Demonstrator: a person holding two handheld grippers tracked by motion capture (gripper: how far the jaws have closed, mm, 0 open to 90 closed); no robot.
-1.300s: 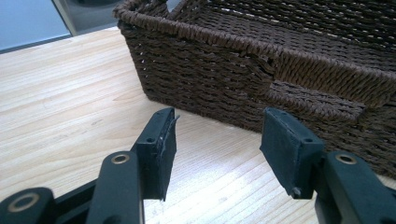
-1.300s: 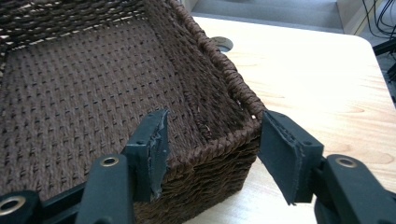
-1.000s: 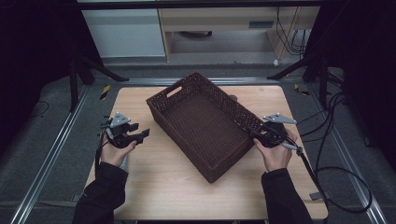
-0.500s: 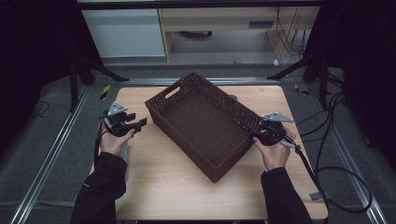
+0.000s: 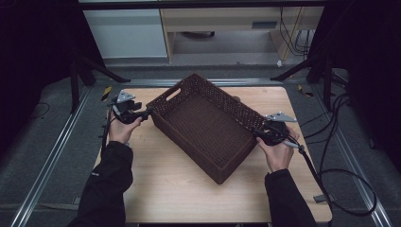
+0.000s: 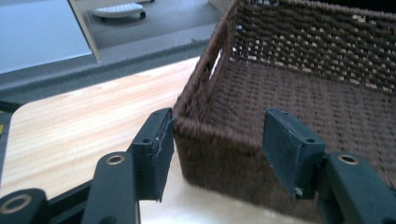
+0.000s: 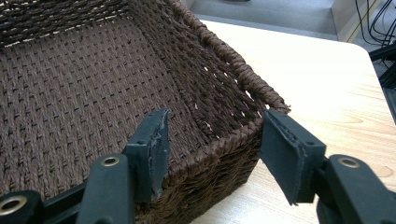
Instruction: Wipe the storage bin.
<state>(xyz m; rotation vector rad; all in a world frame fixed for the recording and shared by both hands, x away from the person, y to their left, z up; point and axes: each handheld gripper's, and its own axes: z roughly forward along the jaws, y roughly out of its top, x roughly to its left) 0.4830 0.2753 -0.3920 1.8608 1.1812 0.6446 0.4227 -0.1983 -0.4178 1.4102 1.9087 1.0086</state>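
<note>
Dark brown woven basket (image 5: 208, 125) resting diagonally on the light wooden counter (image 5: 179, 189), handle slot toward the far left. Left claw (image 5: 147, 113) at the basket's left corner, jaws apart and astride the rim: one pad (image 6: 156, 149) touching the outer corner, the other over the inside, not pressing. Right claw (image 5: 257, 135) at the right corner, jaws likewise apart, straddling the rim (image 7: 243, 126) without clamping; contact there hard to tell.
</note>
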